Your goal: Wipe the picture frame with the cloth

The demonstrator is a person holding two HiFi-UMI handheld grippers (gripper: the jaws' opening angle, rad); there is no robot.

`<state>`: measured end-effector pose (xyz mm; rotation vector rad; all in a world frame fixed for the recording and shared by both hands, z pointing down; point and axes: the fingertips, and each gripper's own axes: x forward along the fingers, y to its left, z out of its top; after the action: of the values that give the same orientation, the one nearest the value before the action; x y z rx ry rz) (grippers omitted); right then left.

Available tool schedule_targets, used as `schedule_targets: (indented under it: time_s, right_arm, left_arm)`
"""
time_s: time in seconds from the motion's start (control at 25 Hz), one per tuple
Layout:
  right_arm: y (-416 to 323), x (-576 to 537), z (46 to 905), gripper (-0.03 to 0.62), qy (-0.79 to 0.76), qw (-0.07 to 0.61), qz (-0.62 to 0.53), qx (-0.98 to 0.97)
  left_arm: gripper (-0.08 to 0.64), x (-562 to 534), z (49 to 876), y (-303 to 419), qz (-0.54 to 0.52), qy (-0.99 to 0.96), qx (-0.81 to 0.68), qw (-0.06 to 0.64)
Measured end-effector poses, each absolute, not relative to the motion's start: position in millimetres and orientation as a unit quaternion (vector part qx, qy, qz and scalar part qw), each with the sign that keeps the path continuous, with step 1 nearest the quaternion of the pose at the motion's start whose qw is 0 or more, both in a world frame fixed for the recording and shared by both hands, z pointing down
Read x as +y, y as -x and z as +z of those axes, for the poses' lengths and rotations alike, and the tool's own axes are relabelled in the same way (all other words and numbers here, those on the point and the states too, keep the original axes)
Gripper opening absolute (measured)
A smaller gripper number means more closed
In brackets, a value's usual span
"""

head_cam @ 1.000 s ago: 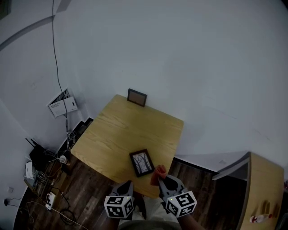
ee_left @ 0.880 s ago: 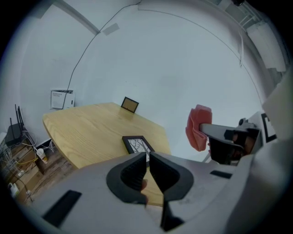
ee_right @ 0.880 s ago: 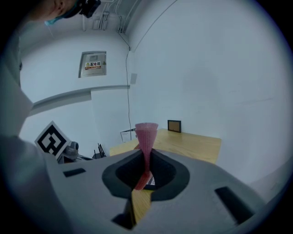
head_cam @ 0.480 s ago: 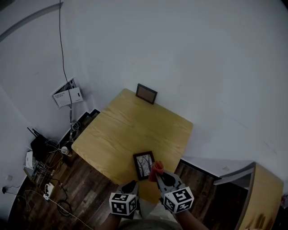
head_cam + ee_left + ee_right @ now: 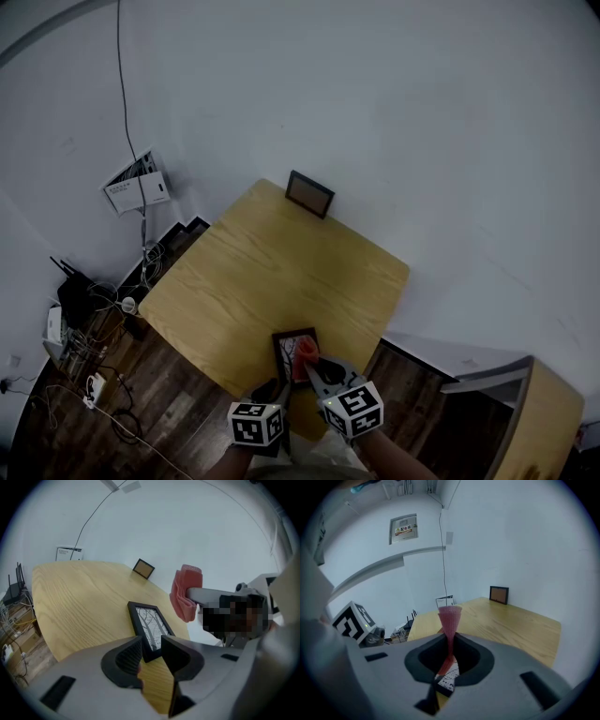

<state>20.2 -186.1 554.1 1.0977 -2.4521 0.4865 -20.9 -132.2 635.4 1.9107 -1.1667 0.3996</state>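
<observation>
Looking down past our own hands, we find the left gripper (image 5: 149, 656) nearest. Its jaws are opening, with a slim gap between the dark pads. The near corner of the picture frame (image 5: 150, 625) shows through that gap, and neither pad presses on it.

Just beside it, the right gripper (image 5: 449, 654) is clamped on a red cloth (image 5: 450, 618), pinched into a narrow fold that stands up from the jaws. In the head view the cloth sits over the frame's right side. The frame lies flat, picture up, close to the near edge of the wooden table (image 5: 272, 272). We cannot tell whether the cloth touches the glass.

We judge three risks:
- With nothing pressing on it, the frame could skate under a wipe. A stroke pulled toward us could push it off the near edge.
- The cloth is held by so thin a fold that dragging it could tug it free of the jaws.
- If the cloth bunches aside, a hard jaw tip could scrape the glass.

Farther off, a second small frame (image 5: 309, 193) stands at the table's far edge, against the white wall (image 5: 422, 112). It is well apart from the work.
</observation>
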Motion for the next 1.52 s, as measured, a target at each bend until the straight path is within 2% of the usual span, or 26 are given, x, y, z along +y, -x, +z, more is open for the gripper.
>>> schedule_targets:
  time_s: [0.52, 0.68, 1.0, 1.52]
  right_arm:
    - [11, -224, 613, 0.018, -0.34, 0.288, 0.161, -0.881]
    - [16, -229, 628, 0.018, -0.334, 0.314, 0.163, -0.873]
    - [22, -231, 647, 0.018, -0.318, 0.378, 0.147, -0.857]
    - [19, -232, 657, 0.018, -0.311, 0.412, 0.118, -0.848]
  left_arm:
    - [0.112, -136, 657, 11, 0.181, -0.755, -0.456, 0.435]
    - [0.081, -138, 660, 12, 0.197, -0.752, -0.463, 0.426]
    - [0.08, -138, 661, 13, 0.201, -0.751, -0.459, 0.43]
    - [0.081, -138, 663, 12, 0.2, -0.745, -0.462, 0.437]
